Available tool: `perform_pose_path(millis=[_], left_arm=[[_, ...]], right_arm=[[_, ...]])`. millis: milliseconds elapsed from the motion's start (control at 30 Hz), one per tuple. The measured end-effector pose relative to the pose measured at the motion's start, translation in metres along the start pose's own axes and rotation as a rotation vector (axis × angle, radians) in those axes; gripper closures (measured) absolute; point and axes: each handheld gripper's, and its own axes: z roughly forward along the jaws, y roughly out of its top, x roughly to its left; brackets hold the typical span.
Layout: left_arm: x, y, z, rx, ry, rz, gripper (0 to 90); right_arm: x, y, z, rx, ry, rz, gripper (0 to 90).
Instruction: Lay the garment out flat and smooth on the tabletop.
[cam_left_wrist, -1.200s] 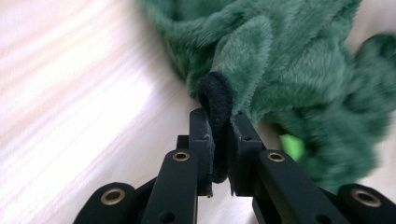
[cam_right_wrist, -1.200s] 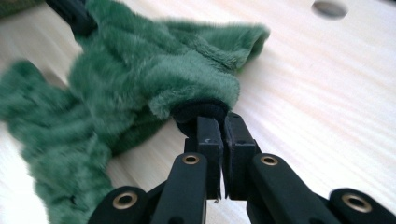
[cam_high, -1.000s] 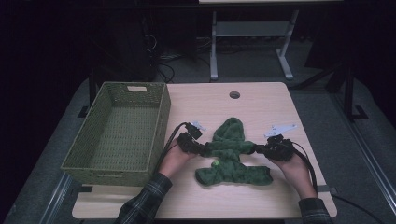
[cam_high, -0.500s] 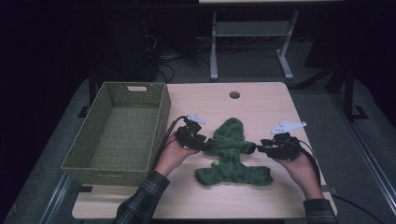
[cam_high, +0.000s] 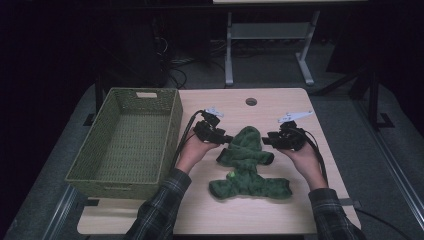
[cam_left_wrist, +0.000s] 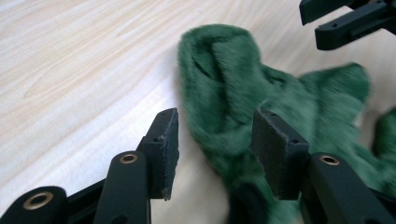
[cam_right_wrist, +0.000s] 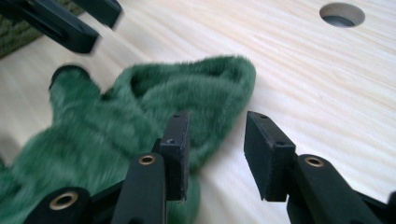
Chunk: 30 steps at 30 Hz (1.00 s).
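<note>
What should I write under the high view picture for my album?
Two open tongs, left and right, flank a fuzzy green garment beside a woven basket.

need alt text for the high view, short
A person at a wooden table holds a gripper in each hand on either side of a fuzzy green garment lying flat; the left gripper and right gripper are both open beside its hooded top. An empty green woven basket sits at the left.
</note>
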Motion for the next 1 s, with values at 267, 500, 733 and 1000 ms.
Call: perform_pose_path(millis=[267, 500, 733, 1000], left_arm=[[0.010, 0.001, 0.035, 0.047, -0.006, -0.012, 50.0], [0.008, -0.004, 0.045, 0.086, -0.010, 0.003, 51.5], [0.005, -0.008, 0.049, 0.111, -0.007, 0.020, 59.6], [0.003, -0.011, 0.047, 0.115, -0.045, 0.031, 85.9]], right_arm=[[-0.008, 0.001, 0.028, 0.050, -0.005, 0.038, 56.7], [-0.011, -0.008, 0.047, 0.092, 0.023, 0.052, 56.8], [-0.007, -0.011, 0.054, 0.118, 0.026, 0.039, 73.0], [-0.004, -0.013, 0.050, 0.124, 0.031, 0.027, 85.9]])
